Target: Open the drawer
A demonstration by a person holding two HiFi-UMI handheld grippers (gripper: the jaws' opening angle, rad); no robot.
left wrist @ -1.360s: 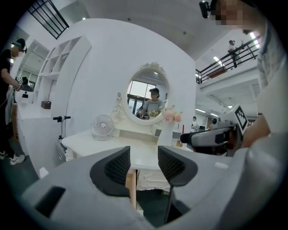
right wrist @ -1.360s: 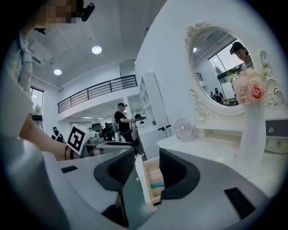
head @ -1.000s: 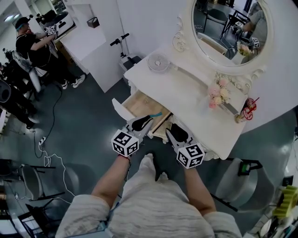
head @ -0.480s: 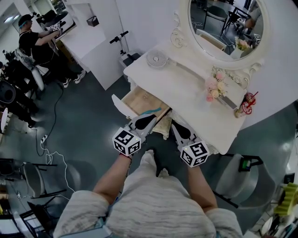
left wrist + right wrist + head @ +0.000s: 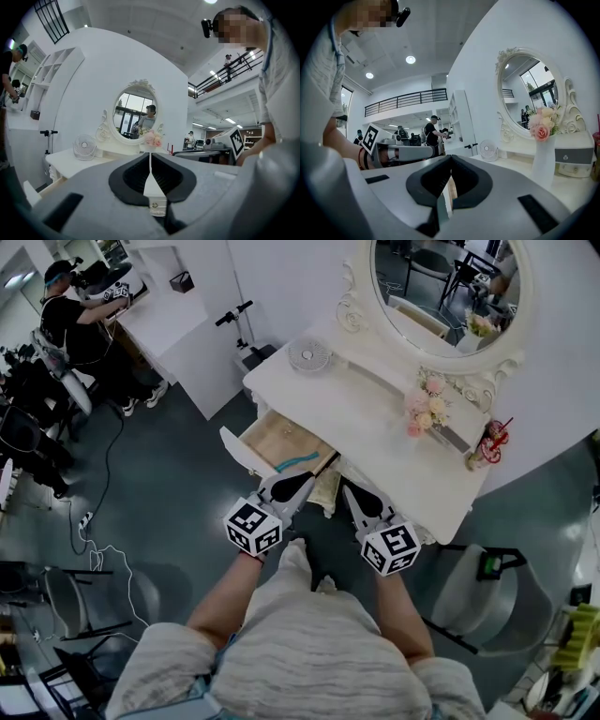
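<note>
The white dressing table [image 5: 375, 432] has its left drawer [image 5: 278, 443] pulled out, with a wooden inside and its white front [image 5: 234, 455] facing the floor. A teal object [image 5: 302, 463] lies in it. Beside it, a beige middle drawer part [image 5: 326, 493] shows under the table's edge. My left gripper [image 5: 302, 478] hovers just in front of the open drawer, shut and holding nothing. My right gripper [image 5: 348, 490] hangs beside it before the table's front, also shut and holding nothing. The left gripper [image 5: 150, 155] and right gripper [image 5: 449, 159] both point level at the table.
On the table stand a small fan [image 5: 307, 354], a vase of pink flowers [image 5: 421, 409], a red cup [image 5: 490, 442] and the oval mirror [image 5: 441, 287]. A grey chair [image 5: 483, 601] stands at the right. People [image 5: 66, 324] work at the far left, and cables [image 5: 94, 545] lie on the floor.
Both grippers have drawn back a little from the table's front. The right gripper's jaws look narrower than before. The drawer stays pulled out as it was.
</note>
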